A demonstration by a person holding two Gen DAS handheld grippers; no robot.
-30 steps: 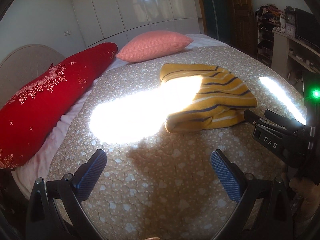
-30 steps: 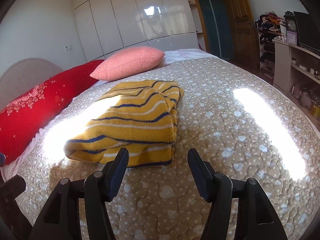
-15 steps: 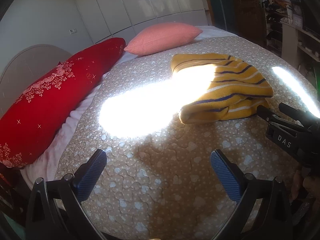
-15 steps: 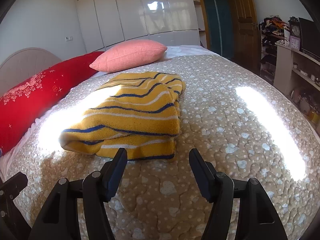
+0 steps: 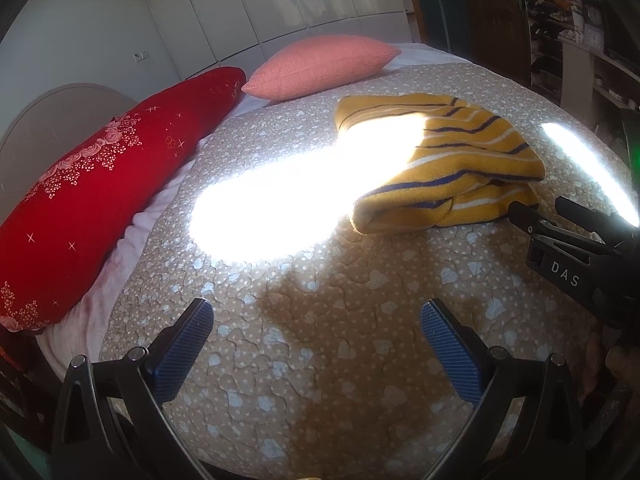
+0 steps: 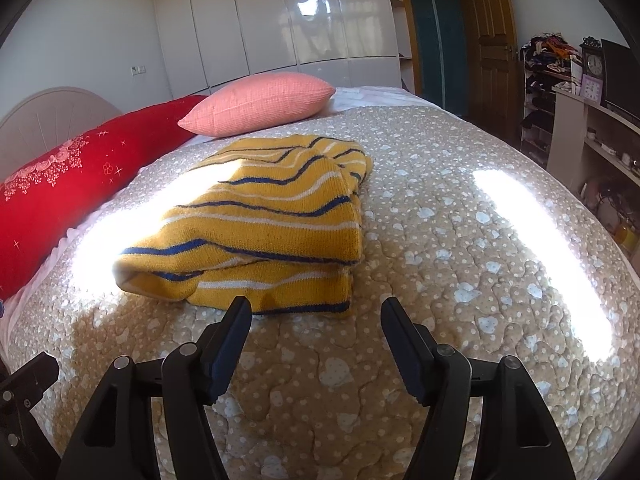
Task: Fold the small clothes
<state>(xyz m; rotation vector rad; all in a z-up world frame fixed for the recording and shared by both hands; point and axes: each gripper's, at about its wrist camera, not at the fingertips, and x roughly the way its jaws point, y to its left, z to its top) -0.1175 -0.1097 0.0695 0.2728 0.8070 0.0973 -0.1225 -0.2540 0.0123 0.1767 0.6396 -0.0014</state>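
A yellow knit sweater (image 6: 260, 232) with blue and white stripes lies folded on the beige quilted bed (image 6: 460, 240). In the left wrist view the sweater (image 5: 448, 176) lies ahead to the right, partly in a bright sun patch. My left gripper (image 5: 316, 320) is open and empty above the quilt, well short of the sweater. My right gripper (image 6: 316, 316) is open and empty, its fingertips just in front of the sweater's near edge. It also shows in the left wrist view (image 5: 544, 210), right at the sweater's near right corner.
A long red bolster (image 5: 100, 184) lies along the left side and a pink pillow (image 6: 260, 102) at the head of the bed. White wardrobes (image 6: 280, 20) stand behind. Shelves with clutter (image 6: 580, 112) stand on the right. A bright sun streak (image 6: 540, 256) crosses the quilt.
Both grippers have pulled back and risen a little from the sweater; both stay open. The sweater has not moved.
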